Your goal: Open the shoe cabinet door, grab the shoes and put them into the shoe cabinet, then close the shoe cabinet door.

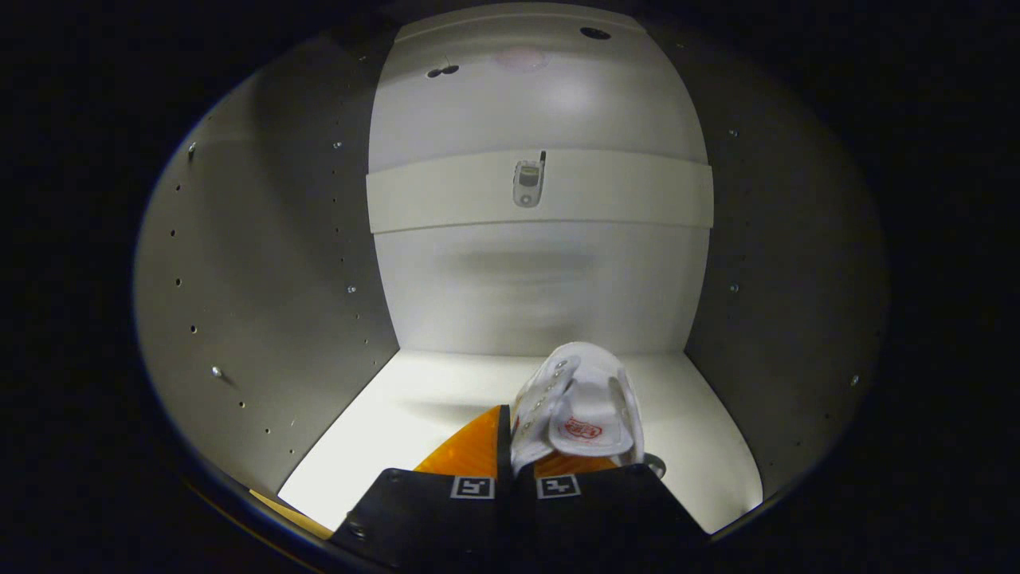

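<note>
The pale grey left side wall (263, 319) of the open shoe cabinet, dotted with rows of shelf-pin holes and a few screws, is curving away beside the gripper. Moving rightward, the smooth white cabinet floor (398, 430) is lying bare, and the gripper (514, 458) is reaching in over it with its fingers drawn nearly together, pinching the white canvas shoe with metal eyelets (578, 402) by its collar; both fingers appear to be pressing on it. The shoe is hanging just ahead of the fingers, inside the cabinet and near the floor. Its tongue is carrying a small red label, too small to read. Behind it, a white cross rail with a metal fitting (528, 183) is spanning the white back panel (542, 295). Rightmost, the grey right wall (765, 319) is closing the compartment.

Judging by this, the door is already open and the shoe is being placed; releasing it and closing the door are left.
</note>
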The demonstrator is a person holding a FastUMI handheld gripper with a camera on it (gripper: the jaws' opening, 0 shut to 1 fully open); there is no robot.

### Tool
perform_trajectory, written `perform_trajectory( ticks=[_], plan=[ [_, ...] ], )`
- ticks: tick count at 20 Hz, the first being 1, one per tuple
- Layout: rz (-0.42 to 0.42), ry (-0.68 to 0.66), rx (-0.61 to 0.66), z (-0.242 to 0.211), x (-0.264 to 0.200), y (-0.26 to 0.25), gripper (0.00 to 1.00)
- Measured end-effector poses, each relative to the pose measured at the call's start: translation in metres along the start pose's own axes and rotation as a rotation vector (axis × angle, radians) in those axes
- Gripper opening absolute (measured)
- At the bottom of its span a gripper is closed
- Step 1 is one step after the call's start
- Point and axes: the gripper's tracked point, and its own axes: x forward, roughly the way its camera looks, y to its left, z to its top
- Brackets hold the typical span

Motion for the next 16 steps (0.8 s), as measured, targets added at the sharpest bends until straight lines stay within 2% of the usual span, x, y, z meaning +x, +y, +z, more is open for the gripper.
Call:
perform_trajectory(
  ticks=[2, 4, 5, 9, 10, 11, 12, 16],
  plan=[
    [0.002, 0.023, 0.007, -0.004, -0.009, 0.004, 0.05],
    [0.018, 0.022, -0.012, -0.008, -0.019, 0.01, 0.11],
    [0.023, 0.017, -0.024, -0.008, -0.027, 0.014, 0.25],
    [0.004, -0.021, -0.002, -0.001, -0.065, 0.012, 0.42],
    [-0.001, -0.035, 0.009, 0.002, -0.076, 0.011, 0.42],
    [-0.01, -0.055, 0.021, 0.005, -0.089, 0.009, 0.57],
    [-0.017, -0.077, 0.032, 0.008, -0.102, 0.008, 0.62],
    [-0.038, -0.13, 0.032, 0.008, -0.158, 0.012, 0.73]
  ],
)
